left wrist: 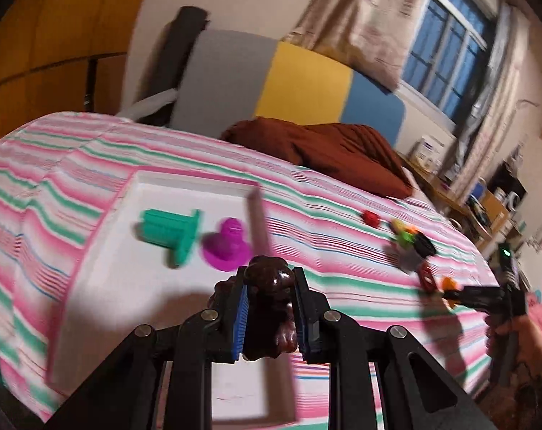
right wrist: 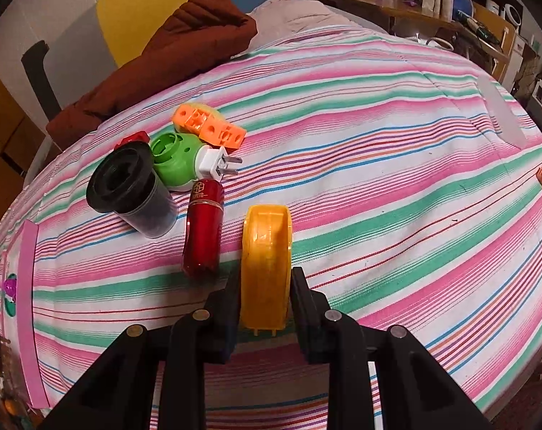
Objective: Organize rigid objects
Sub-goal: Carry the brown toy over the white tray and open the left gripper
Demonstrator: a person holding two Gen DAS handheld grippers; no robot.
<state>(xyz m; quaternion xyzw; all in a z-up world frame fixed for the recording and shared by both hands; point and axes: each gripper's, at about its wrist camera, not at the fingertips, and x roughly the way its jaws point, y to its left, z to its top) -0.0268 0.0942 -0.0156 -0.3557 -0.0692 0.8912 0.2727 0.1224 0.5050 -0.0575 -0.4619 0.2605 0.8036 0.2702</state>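
Right wrist | right gripper point(right wrist: 265, 286) clamps yellow wheel point(right wrist: 267, 261) | left gripper point(left wrist: 271, 308) clamps dark-brown figure point(left wrist: 271, 301) | labels unreadable

Striped bed point(right wrist: 378, 114): white tray point(left wrist: 91, 268), brown cushion point(right wrist: 170, 57), black canister point(right wrist: 134, 193), red tube point(right wrist: 203, 229).

Black left claw point(left wrist: 271, 317) with blue pads point(left wrist: 239, 317) and silver screws.

warm dim indoor light, left view motion-blurred, right view sharp, heavy fisheye warp w/ dark corners.
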